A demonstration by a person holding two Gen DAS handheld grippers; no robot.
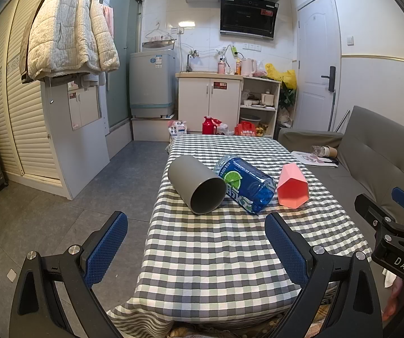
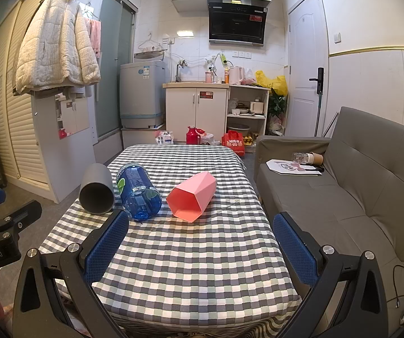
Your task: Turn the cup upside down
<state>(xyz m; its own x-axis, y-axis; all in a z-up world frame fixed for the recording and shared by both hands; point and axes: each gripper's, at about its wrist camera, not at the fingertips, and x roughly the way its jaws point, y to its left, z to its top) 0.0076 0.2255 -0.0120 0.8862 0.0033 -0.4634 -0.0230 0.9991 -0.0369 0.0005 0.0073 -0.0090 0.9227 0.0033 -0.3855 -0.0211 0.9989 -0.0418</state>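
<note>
Beside the blue bottle (image 2: 138, 194), my spread, empty left tool (image 1: 196, 250) could roll the grey cup (image 1: 197, 185) off the counter (image 1: 216, 253).

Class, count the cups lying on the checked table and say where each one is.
2. The grey cup lies at the left edge beside the blue bottle; the pink cup lies right of that bottle.

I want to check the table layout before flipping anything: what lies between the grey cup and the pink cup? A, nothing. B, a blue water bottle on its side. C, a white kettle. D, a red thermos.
B: the blue water bottle lies on its side on the checked tablecloth, between the grey cup and the pink cup.
</note>
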